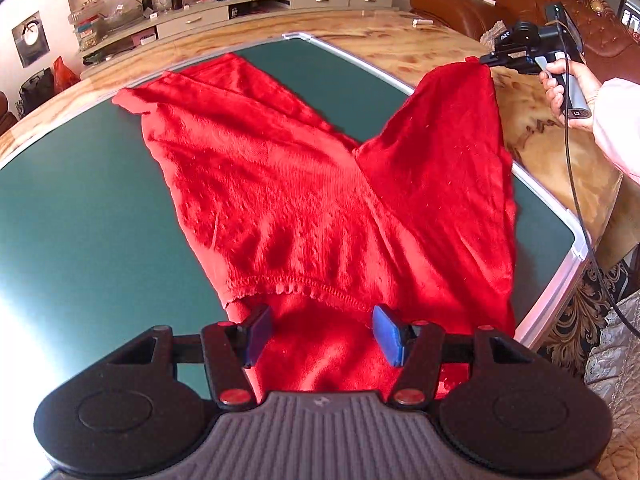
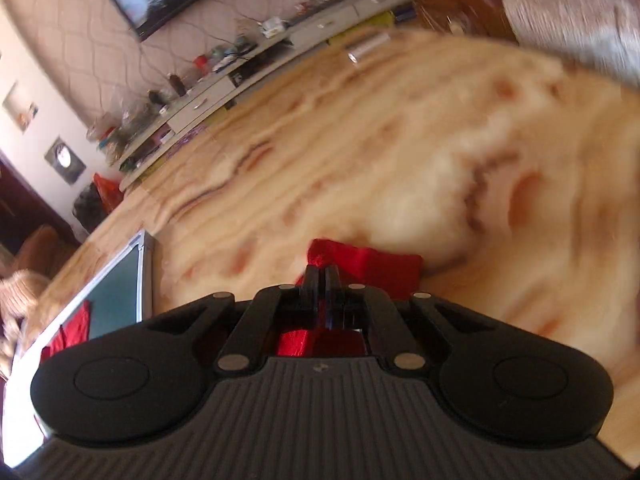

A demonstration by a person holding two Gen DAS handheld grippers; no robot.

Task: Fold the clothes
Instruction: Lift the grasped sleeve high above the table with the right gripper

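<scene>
A red knit garment point(image 1: 280, 184) lies spread on a green mat point(image 1: 80, 208). My left gripper point(image 1: 322, 334) is open, its blue pads point(image 1: 386, 332) either side of the garment's scalloped hem at the near edge. My right gripper point(image 1: 486, 60) is shut on the tip of the garment's right part and lifts it above the mat's right edge. In the right wrist view the right gripper point(image 2: 324, 276) is shut on red cloth point(image 2: 376, 266), which sticks out past the fingertips over the marbled table point(image 2: 400, 152).
The mat has a silver frame point(image 1: 560, 280) and lies on a marbled table point(image 1: 400, 40). A brown leather sofa point(image 1: 460, 4) stands far right. A long cabinet point(image 1: 240, 12) with clutter lines the back wall. A cable point(image 1: 576, 184) hangs from the right gripper.
</scene>
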